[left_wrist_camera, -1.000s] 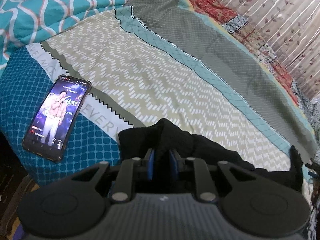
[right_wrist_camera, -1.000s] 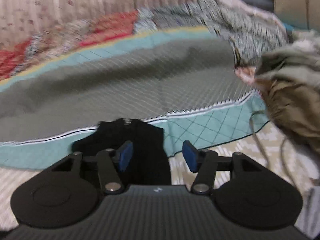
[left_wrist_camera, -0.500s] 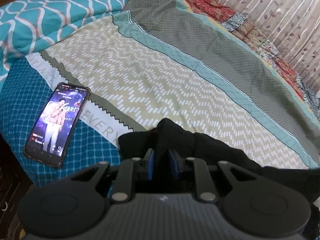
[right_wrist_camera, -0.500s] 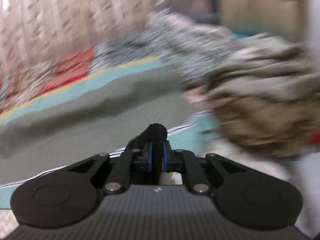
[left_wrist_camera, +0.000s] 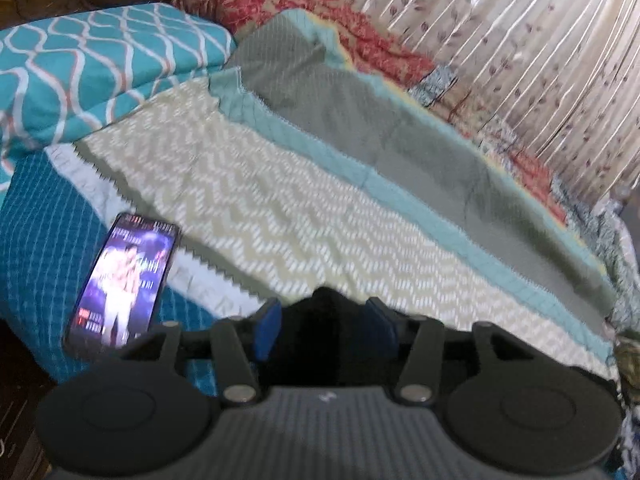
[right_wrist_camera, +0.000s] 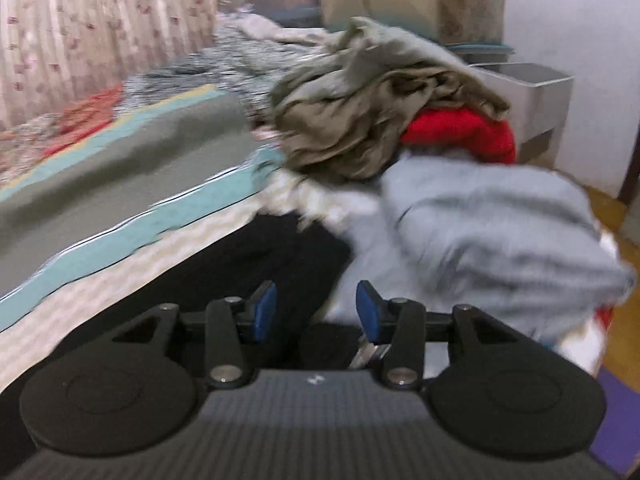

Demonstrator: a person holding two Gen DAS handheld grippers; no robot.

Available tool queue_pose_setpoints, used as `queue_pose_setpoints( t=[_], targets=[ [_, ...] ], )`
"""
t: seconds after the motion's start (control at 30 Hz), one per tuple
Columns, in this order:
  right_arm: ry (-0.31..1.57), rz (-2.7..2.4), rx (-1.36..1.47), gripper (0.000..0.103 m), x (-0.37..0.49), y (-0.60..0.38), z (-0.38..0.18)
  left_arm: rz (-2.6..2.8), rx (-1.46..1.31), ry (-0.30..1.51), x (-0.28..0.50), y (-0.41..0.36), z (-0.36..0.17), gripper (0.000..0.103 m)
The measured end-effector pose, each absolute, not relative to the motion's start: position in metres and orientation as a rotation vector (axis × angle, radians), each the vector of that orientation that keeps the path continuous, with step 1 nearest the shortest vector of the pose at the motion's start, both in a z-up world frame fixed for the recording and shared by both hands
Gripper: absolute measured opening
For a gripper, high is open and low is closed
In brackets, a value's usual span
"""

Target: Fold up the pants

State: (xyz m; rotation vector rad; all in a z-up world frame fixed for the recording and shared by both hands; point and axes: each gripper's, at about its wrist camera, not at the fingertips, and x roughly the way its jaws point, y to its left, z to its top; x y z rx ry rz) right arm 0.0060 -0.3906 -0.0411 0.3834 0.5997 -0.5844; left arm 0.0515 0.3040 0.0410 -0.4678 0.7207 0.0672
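Black pants [left_wrist_camera: 328, 320] lie on the patterned bedspread [left_wrist_camera: 280, 208]. In the left wrist view a raised fold of them sits between the blue pads of my left gripper [left_wrist_camera: 322, 326], whose jaws are opening; the pads stand apart from the cloth. In the right wrist view the pants [right_wrist_camera: 256, 264] stretch across the bed below my right gripper [right_wrist_camera: 316, 312]. Its jaws are opening too, with black cloth beneath the gap and nothing pinched between the pads.
A lit phone [left_wrist_camera: 122, 284] lies on the bed's near left corner. A teal pillow [left_wrist_camera: 88, 68] lies behind it. To the right sits a pile of clothes: olive [right_wrist_camera: 360, 116], red [right_wrist_camera: 464, 132] and grey [right_wrist_camera: 500, 236]. A curtain [left_wrist_camera: 520, 52] hangs behind the bed.
Both grippers were shut on black cloth half a second ago and now stand apart. The right gripper swung right toward the clothes pile. The left view rose a little.
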Motion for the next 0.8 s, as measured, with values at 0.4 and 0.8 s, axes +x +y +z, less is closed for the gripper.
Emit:
queue_pose_setpoints(
  t=[0.4,0.8],
  targets=[
    [0.687,-0.35,0.268,0.047,0.047,-0.312,-0.048,-0.126,-0.337,0.848,0.1,0.268,0.026,0.013],
    [0.633,-0.301,0.355,0.047,0.077,-0.305,-0.049,0.014,-0.499,0.534,0.242,0.291,0.061,0.01]
  ],
)
